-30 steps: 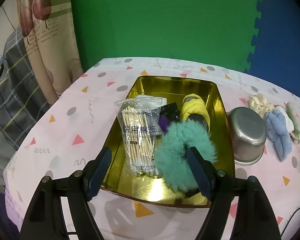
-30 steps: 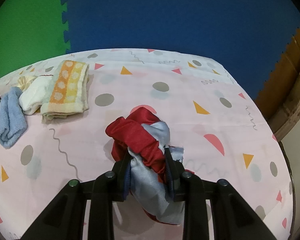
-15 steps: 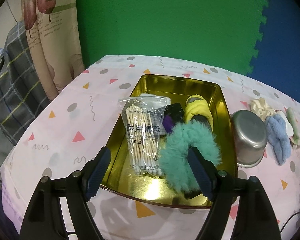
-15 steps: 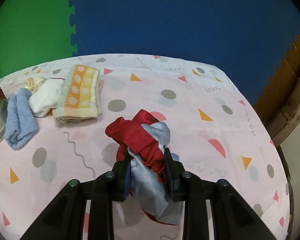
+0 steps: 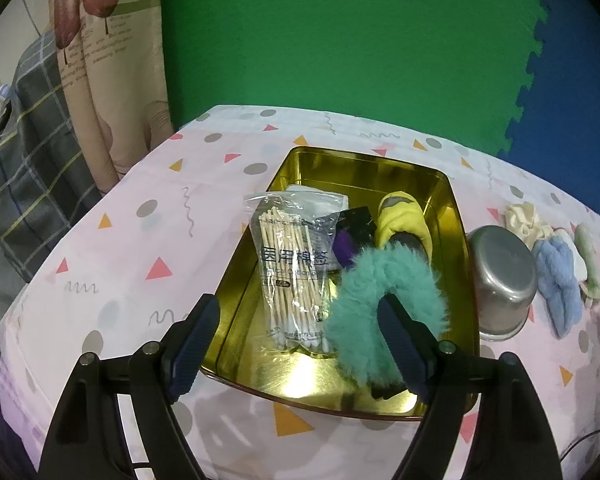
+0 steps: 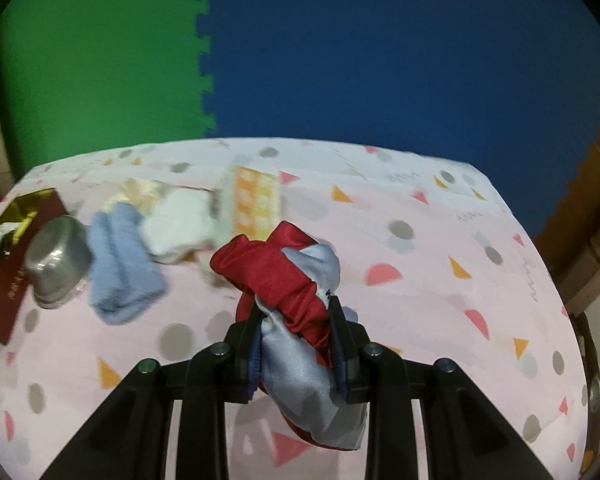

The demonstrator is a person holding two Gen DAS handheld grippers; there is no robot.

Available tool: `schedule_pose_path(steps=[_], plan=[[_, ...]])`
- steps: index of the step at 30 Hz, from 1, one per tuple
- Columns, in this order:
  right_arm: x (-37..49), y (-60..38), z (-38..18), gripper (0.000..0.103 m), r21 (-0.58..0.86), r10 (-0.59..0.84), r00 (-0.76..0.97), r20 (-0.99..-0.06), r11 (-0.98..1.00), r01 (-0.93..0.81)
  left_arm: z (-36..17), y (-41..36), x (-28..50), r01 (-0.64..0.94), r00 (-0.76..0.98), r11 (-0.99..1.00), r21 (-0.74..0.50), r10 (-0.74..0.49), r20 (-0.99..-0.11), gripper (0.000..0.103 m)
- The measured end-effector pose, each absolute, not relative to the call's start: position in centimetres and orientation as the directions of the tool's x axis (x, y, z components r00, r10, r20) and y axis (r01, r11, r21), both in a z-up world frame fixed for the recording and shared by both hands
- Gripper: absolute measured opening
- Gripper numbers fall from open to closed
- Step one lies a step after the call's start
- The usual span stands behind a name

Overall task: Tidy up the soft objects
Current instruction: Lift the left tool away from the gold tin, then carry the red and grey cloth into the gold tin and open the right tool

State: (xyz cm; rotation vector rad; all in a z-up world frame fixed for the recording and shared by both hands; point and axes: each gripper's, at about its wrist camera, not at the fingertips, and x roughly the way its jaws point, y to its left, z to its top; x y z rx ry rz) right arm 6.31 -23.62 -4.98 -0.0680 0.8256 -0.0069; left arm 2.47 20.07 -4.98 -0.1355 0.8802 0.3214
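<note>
Right gripper (image 6: 296, 336) pinched the red-and-blue scrunchie (image 6: 290, 284) by a fold, loose satin likely to slip free; left gripper (image 5: 296, 336) stood spread over the gold tin (image 5: 444, 184), green fluffy scrunchie (image 5: 364, 292) draped on one finger.

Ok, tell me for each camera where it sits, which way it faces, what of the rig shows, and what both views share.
Left wrist: on the left gripper, looking down past its open jaws into the gold tin; the teal furry scrunchie lies by one finger.
Right wrist: on the right gripper, looking down across the table, jaws shut on the red and grey scrunchie.
Shared: steel bowl, blue towel, the tin's corner and the green and blue wall mats.
</note>
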Motion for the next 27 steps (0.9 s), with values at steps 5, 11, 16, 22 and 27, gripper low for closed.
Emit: schedule_pose_path(steps=[5, 11, 16, 22, 27], plan=[[6.3, -20.0, -3.4, 0.028, -0.041, 0.041, 0.689, -0.723, 0.994, -0.102, -4.8, 20.3, 2.4, -0.346, 0.593, 0.938, 0.025, 0.239, -0.769, 0.079], [6.6, -14.9, -2.0, 0.028, 0.014, 0.16, 0.679, -0.716, 0.976, -0.215, -4.6, 21.0, 2.4, -0.372, 0.584, 0.928, 0.033, 0.261, -0.769, 0.079], [6.8, -9.6, -1.3, 0.028, 0.061, 0.261, 0.654, -0.71, 0.948, -0.313, -4.1, 22.3, 2.0, -0.408, 0.581, 0.912, 0.034, 0.289, -0.761, 0.079], [7.3, -2.9, -0.6, 0.028, 0.1, 0.37, 0.61, -0.701, 0.897, -0.43, -3.7, 24.2, 1.6, -0.456, 0.576, 0.89, 0.014, 0.307, -0.758, 0.079], [8.3, 2.3, -0.1, 0.028, 0.123, 0.434, 0.578, -0.691, 0.859, -0.497, -3.8, 25.4, 1.3, -0.482, 0.573, 0.876, -0.012, 0.306, -0.76, 0.079]])
